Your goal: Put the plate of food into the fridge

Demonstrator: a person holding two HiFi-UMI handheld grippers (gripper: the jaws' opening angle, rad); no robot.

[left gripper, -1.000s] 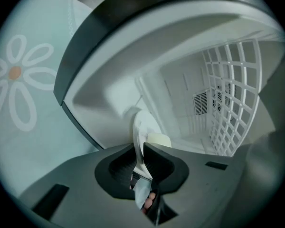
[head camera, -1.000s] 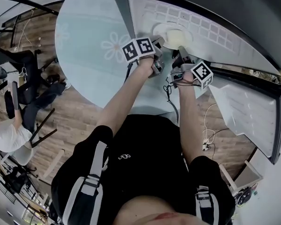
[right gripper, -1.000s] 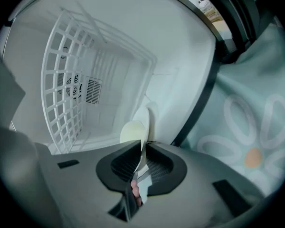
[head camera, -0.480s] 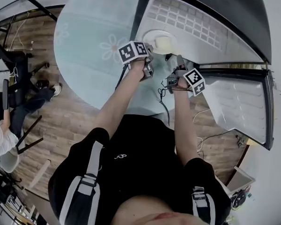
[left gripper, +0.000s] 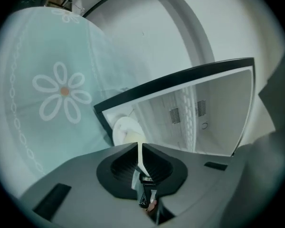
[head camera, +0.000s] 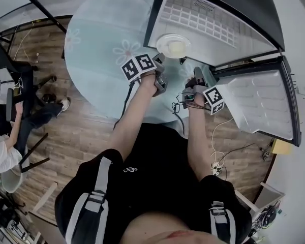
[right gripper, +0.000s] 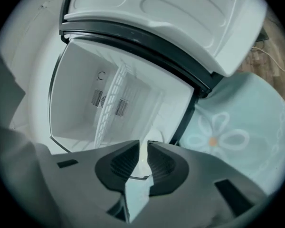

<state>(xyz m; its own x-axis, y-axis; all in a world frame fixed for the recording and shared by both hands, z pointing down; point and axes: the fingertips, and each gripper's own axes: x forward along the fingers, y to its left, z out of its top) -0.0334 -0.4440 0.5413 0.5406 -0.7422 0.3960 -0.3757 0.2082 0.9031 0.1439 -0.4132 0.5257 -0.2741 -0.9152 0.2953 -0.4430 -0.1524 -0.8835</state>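
Note:
A white plate (head camera: 173,46) with pale yellow food sits on the white wire shelf at the front left corner of the open fridge (head camera: 213,22). My left gripper (head camera: 159,61) hovers a short way in front of the plate, apart from it, jaws shut and empty. In the left gripper view the plate (left gripper: 126,129) lies beyond the left gripper (left gripper: 140,146). My right gripper (head camera: 198,74) hangs before the fridge opening; its jaws are closing with nothing between them. The right gripper view shows a narrow gap in the right gripper (right gripper: 143,146), with the plate's rim (right gripper: 154,136) past it.
The fridge door (head camera: 264,105) stands swung open at the right. A round table with a pale blue daisy cloth (head camera: 101,39) lies left of the fridge. Chairs and a seated person (head camera: 5,151) are at the far left; cables (head camera: 218,159) trail on the wood floor.
Both grippers have drawn back from the plate toward my body. The plate stays on the fridge shelf, free of both.

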